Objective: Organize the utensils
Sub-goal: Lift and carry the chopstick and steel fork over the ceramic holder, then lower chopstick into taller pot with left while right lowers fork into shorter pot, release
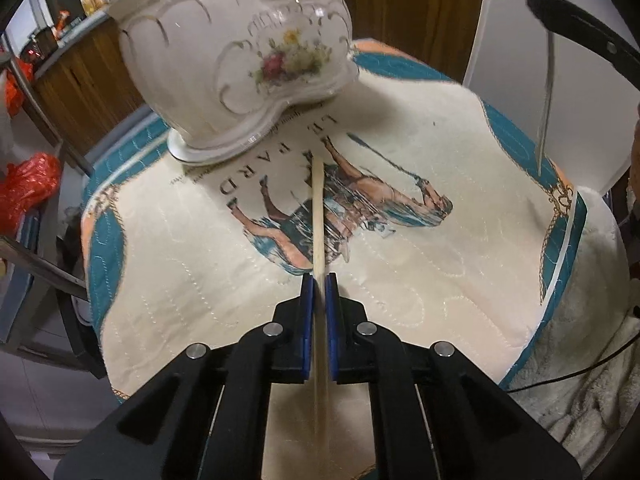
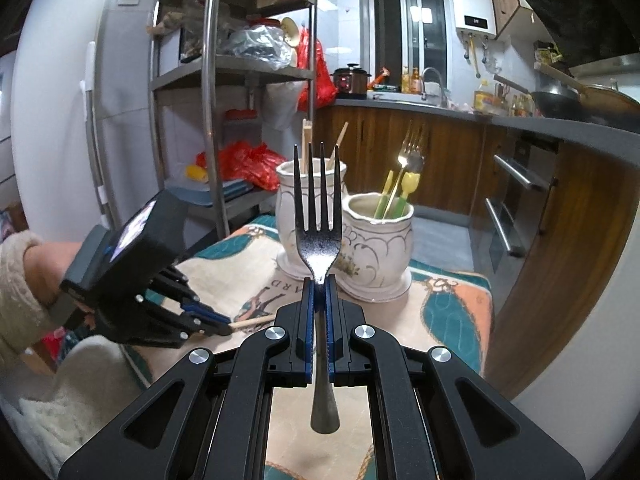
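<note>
My left gripper point(image 1: 319, 280) is shut on a wooden chopstick point(image 1: 318, 208) that points toward the white floral ceramic utensil holder point(image 1: 240, 64); it also shows in the right wrist view point(image 2: 224, 326), low over the cloth with the chopstick point(image 2: 252, 323) sticking out. My right gripper point(image 2: 319, 282) is shut on a steel fork point(image 2: 318, 216), tines up, held above the table short of the holder point(image 2: 344, 236). The holder's left cup holds wooden chopsticks point(image 2: 306, 148), its right cup forks and green-handled utensils point(image 2: 404, 184). The fork's handle point(image 1: 546, 92) shows in the left wrist view, top right.
The holder stands on a printed quilted cloth point(image 1: 420, 264) over a small table. A metal shelf rack point(image 2: 208, 80) with red bags is left, the kitchen counter point(image 2: 520, 124) and oven are right. A fluffy white cover point(image 1: 580, 360) lies at the table's near edge.
</note>
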A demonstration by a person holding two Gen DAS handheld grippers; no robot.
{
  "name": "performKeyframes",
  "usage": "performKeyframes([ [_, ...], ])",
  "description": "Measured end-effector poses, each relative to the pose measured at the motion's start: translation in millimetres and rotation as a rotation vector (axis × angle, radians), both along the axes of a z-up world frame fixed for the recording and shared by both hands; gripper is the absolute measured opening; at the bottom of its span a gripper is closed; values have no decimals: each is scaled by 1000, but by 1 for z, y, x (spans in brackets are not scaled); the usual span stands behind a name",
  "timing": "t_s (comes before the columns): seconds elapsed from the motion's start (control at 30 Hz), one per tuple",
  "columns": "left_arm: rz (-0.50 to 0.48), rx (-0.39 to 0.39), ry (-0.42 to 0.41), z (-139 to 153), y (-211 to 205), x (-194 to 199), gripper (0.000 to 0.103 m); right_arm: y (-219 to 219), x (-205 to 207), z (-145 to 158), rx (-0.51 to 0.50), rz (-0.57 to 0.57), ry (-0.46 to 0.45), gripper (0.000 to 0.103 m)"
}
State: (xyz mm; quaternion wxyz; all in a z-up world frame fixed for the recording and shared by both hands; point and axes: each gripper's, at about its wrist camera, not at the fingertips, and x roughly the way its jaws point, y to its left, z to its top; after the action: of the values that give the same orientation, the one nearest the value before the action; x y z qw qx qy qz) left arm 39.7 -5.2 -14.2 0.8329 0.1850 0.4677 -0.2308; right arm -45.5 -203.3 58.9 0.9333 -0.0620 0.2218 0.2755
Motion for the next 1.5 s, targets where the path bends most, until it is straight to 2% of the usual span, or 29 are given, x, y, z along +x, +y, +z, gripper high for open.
performKeyframes([
  [0.2, 52, -83, -133, 23, 25, -21, 6, -1, 9, 1, 1, -16, 3, 6],
  [0.3, 67, -127, -186, 43, 41, -30, 6, -1, 14, 3, 6, -24, 2, 6],
  [0.43, 83, -205, -296, 75, 58, -33, 6, -1, 22, 11, 24, -31, -16, 6],
  [0.47, 97, -248, -345, 86, 64, -32, 6, -1, 27, 15, 33, -33, -22, 6],
  [0.6, 145, -367, -453, 110, 69, -13, 6, 1, 47, 31, 78, -47, -41, 6],
  [0.73, 204, -449, -567, 128, 66, 11, 6, 4, 68, 48, 103, -80, -91, 6],
  [0.87, 233, -571, -633, 142, 65, 40, 6, 5, 86, 62, 148, -96, -114, 6],
  [1.03, 265, -665, -740, 157, 55, 68, 6, 5, 106, 75, 193, -116, -156, 6],
  [1.13, 290, -673, -784, 161, 47, 83, 6, 8, 118, 78, 209, -118, -168, 6],
  [1.3, 322, -679, -808, 153, 34, 107, 6, 14, 135, 74, 216, -129, -202, 6],
  [1.5, 325, -657, -787, 129, 33, 112, 6, 15, 152, 47, 212, -143, -175, 6],
])
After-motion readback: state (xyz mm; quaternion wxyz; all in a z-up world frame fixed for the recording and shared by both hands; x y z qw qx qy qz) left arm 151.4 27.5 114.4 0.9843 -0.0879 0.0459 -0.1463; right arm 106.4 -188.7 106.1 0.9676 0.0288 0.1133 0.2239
